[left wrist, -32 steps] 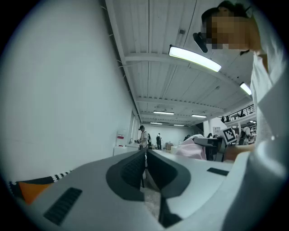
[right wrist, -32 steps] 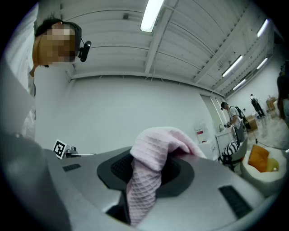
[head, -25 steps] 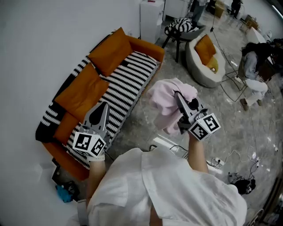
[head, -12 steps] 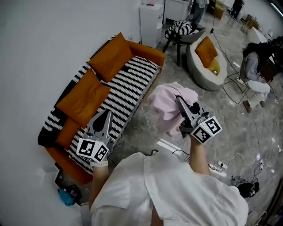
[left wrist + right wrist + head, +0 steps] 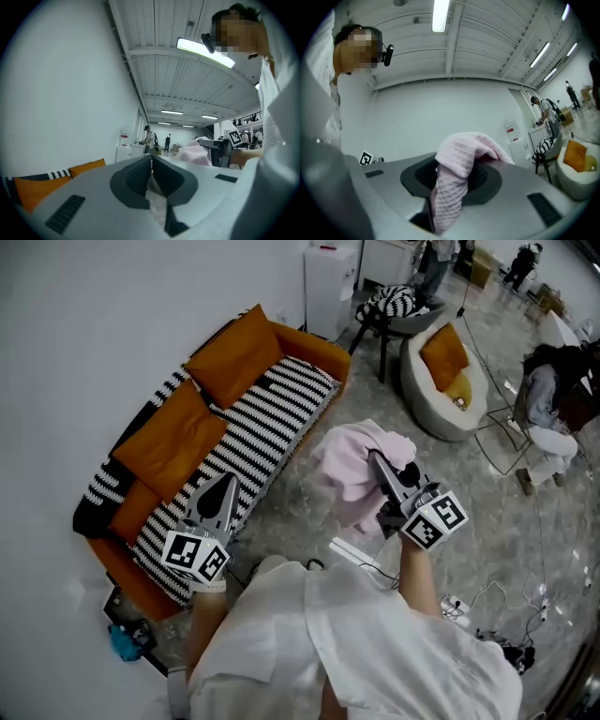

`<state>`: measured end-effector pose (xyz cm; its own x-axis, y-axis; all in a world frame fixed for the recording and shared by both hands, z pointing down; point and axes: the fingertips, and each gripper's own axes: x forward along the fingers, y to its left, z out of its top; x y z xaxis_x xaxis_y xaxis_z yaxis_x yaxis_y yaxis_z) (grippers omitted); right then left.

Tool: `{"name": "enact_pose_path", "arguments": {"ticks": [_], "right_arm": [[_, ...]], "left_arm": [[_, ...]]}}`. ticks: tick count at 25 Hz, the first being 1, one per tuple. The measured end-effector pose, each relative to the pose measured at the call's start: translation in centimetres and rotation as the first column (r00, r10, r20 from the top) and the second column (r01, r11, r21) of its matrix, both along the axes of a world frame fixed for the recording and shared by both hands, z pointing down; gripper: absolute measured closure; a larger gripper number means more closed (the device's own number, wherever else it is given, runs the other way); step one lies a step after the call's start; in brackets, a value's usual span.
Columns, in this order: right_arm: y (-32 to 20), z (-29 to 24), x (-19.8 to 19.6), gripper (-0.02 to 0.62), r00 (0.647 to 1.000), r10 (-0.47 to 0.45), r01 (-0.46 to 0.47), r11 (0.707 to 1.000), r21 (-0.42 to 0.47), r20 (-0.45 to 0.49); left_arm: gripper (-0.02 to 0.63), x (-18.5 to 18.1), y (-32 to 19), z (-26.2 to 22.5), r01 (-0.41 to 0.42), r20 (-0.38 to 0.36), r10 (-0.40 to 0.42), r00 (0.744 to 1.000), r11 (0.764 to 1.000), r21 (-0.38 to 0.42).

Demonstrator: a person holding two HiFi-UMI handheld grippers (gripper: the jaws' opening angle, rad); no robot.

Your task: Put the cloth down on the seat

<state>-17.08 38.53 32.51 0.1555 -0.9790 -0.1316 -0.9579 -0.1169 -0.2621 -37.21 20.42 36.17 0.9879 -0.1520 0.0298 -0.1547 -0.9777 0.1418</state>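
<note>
A pink waffle-knit cloth (image 5: 352,465) hangs bunched in the air over the marble floor, to the right of the sofa. My right gripper (image 5: 375,460) is shut on the cloth (image 5: 457,168), which fills the gap between its pads and droops over them. The sofa seat (image 5: 253,442) has a black-and-white striped cover and orange back cushions (image 5: 173,442). My left gripper (image 5: 223,482) hovers over the seat's near end, pointing along it. The jaws of the left gripper (image 5: 151,161) stand together with nothing between them.
A round beige lounge chair (image 5: 441,381) with an orange cushion stands at the back right, a chair with a striped cushion (image 5: 389,304) beside it. A white cabinet (image 5: 328,277) stands behind the sofa's far end. Cables and a power strip (image 5: 361,554) lie on the floor near my feet. A person sits at far right (image 5: 548,399).
The whole view has shifted slightly, the sofa sitting a little lower and left in frame. Both grippers hold nearly the same places; the cloth stays gripped.
</note>
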Motion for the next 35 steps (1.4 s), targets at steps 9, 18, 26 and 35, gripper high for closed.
{"name": "enact_pose_path", "arguments": {"ticks": [9, 18, 26, 35], "right_arm": [[-3.7, 2.3, 5.9, 0.469, 1.0, 0.017, -0.016, 0.999, -0.046, 0.019], [-11.7, 0.8, 15.0, 0.468, 0.999, 0.049, -0.05, 0.998, -0.043, -0.015], [-18.2, 0.7, 20.4, 0.468, 0.996, 0.071, -0.075, 0.995, -0.068, -0.052], [-22.6, 2.4, 28.1, 0.466, 0.998, 0.012, -0.02, 0.993, -0.12, -0.061]], "left_arm": [[0.58, 7.2, -4.4, 0.7, -0.057, -0.009, 0.057, 0.998, 0.998, 0.011], [0.58, 18.2, -13.8, 1.5, -0.134, -0.004, 0.134, 0.991, 0.991, -0.008], [0.58, 25.4, -19.1, 2.3, -0.208, -0.007, 0.208, 0.978, 0.977, -0.038], [0.58, 35.6, -21.2, 3.7, -0.238, -0.006, 0.238, 0.971, 0.969, -0.069]]}}
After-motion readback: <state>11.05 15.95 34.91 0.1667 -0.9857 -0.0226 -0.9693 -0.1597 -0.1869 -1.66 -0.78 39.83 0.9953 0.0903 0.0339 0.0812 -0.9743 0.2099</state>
